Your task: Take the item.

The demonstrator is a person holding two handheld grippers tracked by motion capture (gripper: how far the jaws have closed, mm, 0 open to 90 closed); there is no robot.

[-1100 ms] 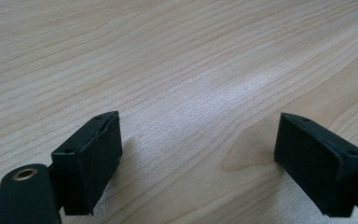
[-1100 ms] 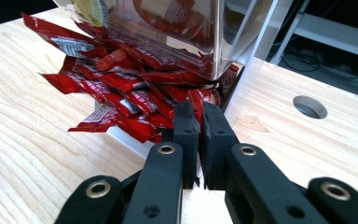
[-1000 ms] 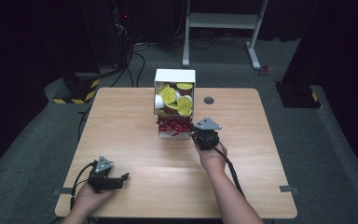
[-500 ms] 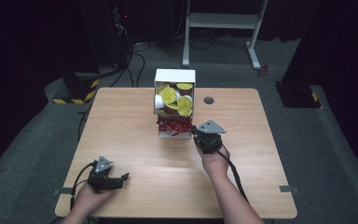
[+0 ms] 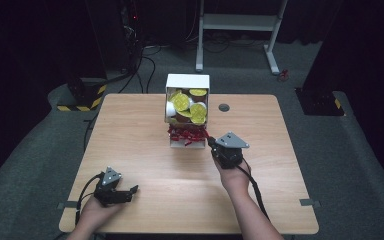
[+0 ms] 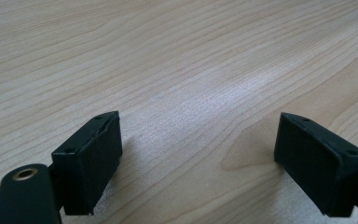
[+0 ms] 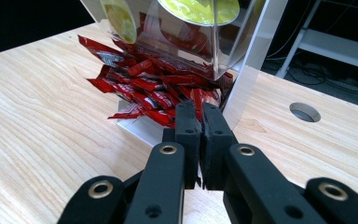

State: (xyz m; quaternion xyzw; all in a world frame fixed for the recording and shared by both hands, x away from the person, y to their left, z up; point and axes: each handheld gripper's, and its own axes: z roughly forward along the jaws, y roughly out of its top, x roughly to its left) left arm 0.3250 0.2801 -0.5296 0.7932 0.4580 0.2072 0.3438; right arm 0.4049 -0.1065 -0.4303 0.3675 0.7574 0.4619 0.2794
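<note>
Right gripper view: jaws pressed together at the foot of a dispenser stuffed with red packets.

Seen along its own jaws, the right gripper [image 7: 200,122] has them shut, pad against pad, their tips right at the pile of red sachets [image 7: 144,86] that spills out of the low tray of the white dispenser [image 7: 254,56]; whether a sachet is pinched between them I cannot tell. Above the sachets, the clear upper bin holds round yellow-lidded cups [image 7: 200,8] (several more show in the high view). From above, the right gripper [image 5: 213,144] sits at the dispenser's [image 5: 187,80] front right corner on the wooden table [image 5: 145,175]. The left gripper [image 6: 198,154] rests near the table's near left corner, jaws wide apart, nothing between them.
</note>
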